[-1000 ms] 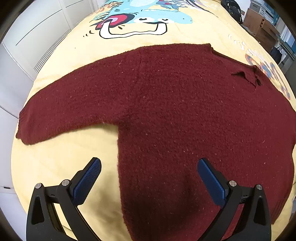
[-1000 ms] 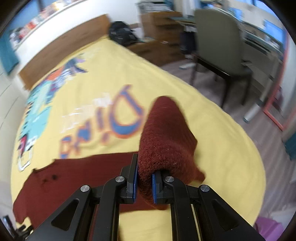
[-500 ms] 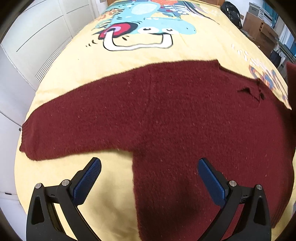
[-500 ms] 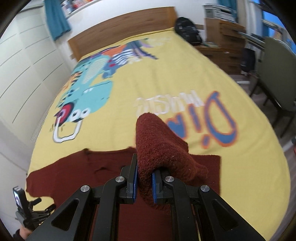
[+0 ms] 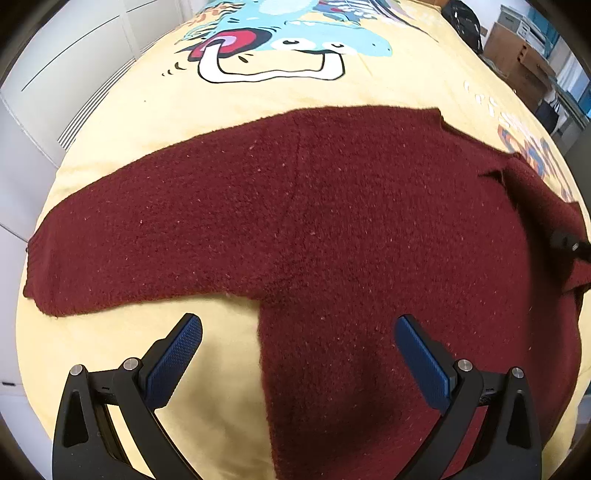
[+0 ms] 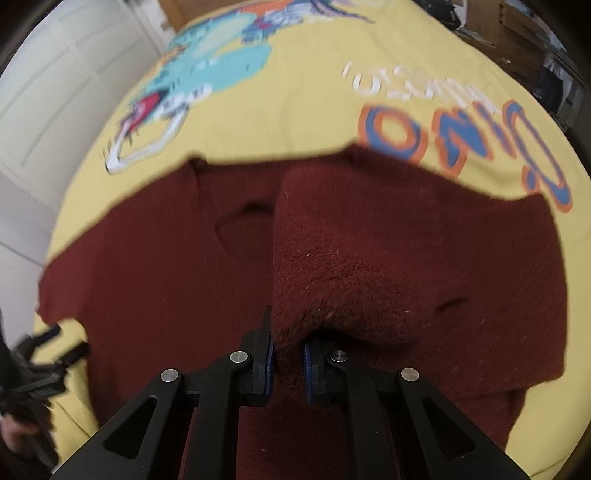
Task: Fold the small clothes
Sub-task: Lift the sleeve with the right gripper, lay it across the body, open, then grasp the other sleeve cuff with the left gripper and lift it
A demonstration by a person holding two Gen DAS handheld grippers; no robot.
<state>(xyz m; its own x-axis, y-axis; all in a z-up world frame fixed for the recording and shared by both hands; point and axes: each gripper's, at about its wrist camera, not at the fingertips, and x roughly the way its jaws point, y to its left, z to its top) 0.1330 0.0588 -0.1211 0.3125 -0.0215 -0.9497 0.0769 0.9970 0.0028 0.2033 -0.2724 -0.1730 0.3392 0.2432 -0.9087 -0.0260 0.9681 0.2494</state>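
Observation:
A dark red knitted sweater [image 5: 332,229] lies flat on a yellow printed bedspread [image 5: 280,92]. Its left sleeve [image 5: 122,236] stretches out to the left. My left gripper [image 5: 295,354] is open and empty, hovering above the sweater's left side edge below the armpit. My right gripper [image 6: 288,354] is shut on the right sleeve [image 6: 332,258], which is drawn over the sweater's body [image 6: 166,258]. The right gripper also shows at the right edge of the left wrist view [image 5: 570,245]. The left gripper shows at the left edge of the right wrist view [image 6: 48,354].
The bedspread [image 6: 295,110] carries a cartoon dinosaur print [image 5: 295,40] and large letters [image 6: 461,140]. A white wardrobe [image 5: 55,74] stands left of the bed. Wooden drawers [image 5: 517,48] and a dark bag [image 5: 461,18] stand beyond the bed's far right side.
My right gripper has carried the right sleeve from out beyond the bed's side in over the sweater's body. My left gripper has drawn back a little and stayed open.

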